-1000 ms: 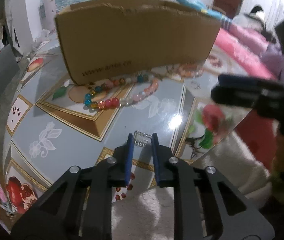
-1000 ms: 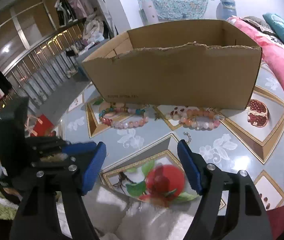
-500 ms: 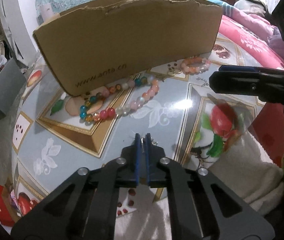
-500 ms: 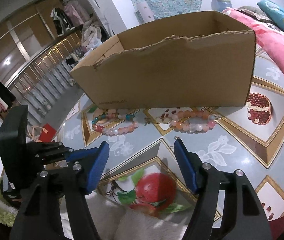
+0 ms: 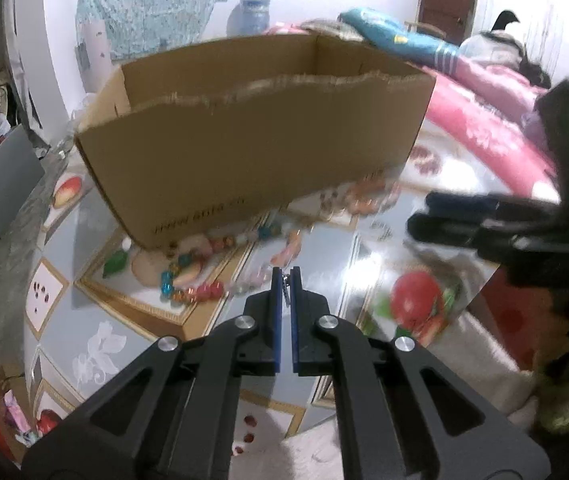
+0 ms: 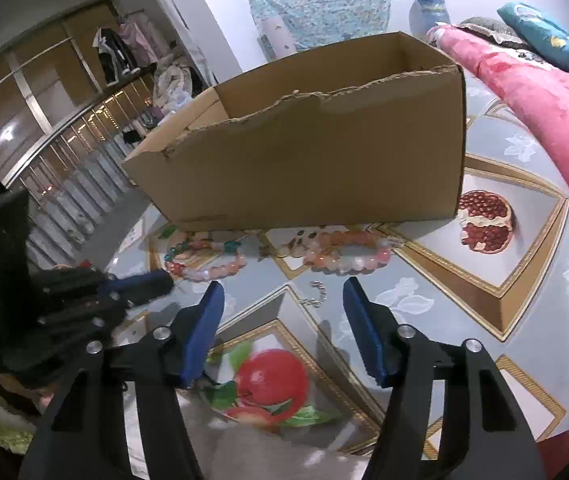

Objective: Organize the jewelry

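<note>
**Small silver piece pinched, box not yet reached**

Main risk: the small silver metal charm [image 5: 285,282] sat only at the very tips of the left gripper [image 5: 283,280], whose blue pads were pressed together on it w/ barely any metal showing. A jolt on the way up could let it slip out & drop onto the glossy fruit-print tabletop [image 6: 524,248], or bounce among the beads. Second risk: the torn front wall of the open brown cardboard box [image 5: 256,152] stood high between gripper & box interior; too low a carry would prob. clip that ragged edge.

Right gripper [image 6: 282,300] had its jaws apart but narrowing, nothing between the pads yet; the short silver chain [image 6: 316,292] lay on the table just ahead of them. Closing early would likely miss or nudge it.

Pose: both grippers angled downward toward the table, left one seen at the right one's left side [image 6: 132,284], close by, so a bump was possible. Two beaded bracelets, multicolour [image 6: 204,256] & orange-pink [image 6: 344,250], lay against the box's front base.
</note>
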Demonstrator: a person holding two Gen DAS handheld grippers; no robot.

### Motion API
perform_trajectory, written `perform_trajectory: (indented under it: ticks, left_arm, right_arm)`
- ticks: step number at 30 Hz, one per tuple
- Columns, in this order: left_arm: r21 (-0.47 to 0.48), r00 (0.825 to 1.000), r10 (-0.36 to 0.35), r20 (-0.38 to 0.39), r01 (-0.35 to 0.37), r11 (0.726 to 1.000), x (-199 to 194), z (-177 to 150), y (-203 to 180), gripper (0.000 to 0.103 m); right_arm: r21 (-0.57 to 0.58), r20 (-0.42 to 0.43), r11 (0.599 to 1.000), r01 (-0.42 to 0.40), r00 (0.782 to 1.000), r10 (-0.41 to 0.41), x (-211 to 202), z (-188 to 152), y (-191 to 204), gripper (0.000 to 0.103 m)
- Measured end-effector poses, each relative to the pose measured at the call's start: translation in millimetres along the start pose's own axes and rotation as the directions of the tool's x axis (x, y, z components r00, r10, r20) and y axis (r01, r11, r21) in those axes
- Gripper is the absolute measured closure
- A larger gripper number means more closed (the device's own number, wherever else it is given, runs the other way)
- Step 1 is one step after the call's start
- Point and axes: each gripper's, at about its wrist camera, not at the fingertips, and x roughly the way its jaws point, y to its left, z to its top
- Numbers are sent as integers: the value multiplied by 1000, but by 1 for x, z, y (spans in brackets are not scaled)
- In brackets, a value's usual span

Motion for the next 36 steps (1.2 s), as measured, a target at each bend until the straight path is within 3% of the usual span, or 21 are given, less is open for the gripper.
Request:
perform_trajectory:
  ticks: [9, 14, 17, 18, 19, 24, 36]
  left_arm:
    - [-4, 999, -48, 22, 48, 999, 1, 3, -4, 100]
    - [-10, 998, -60, 14, 60, 998, 7, 2, -3, 100]
    - [-13, 998, -67, 14, 67, 998, 9, 3, -3, 100]
    - [-14, 998, -69, 14, 69, 997, 10, 3, -2, 100]
    - [-15, 997, -71, 14, 71, 997, 10, 3, -2, 100]
    - [-14, 997, -76, 20, 76, 997, 9, 3, -2, 100]
    - [-8, 996, -61, 70, 62, 998, -13, 4, -3, 100]
  right_arm:
    - [-166, -33, 981, 102, 993, -109, 25, -2, 4, 62]
    - [-247, -54, 963, 109, 991, -126, 37, -1, 3, 69]
    - [-289, -73, 952, 102, 989, -128, 38, 1, 4, 82]
    - [-283, -87, 955, 85, 990, -114, 38, 2, 3, 93]
    - [-277, -93, 958, 78, 990, -107, 38, 3, 1, 97]
    - [-207, -99, 978, 25, 994, -46, 34, 6, -7, 100]
    - [-123, 5, 992, -30, 1000, 30, -9, 17, -9, 100]
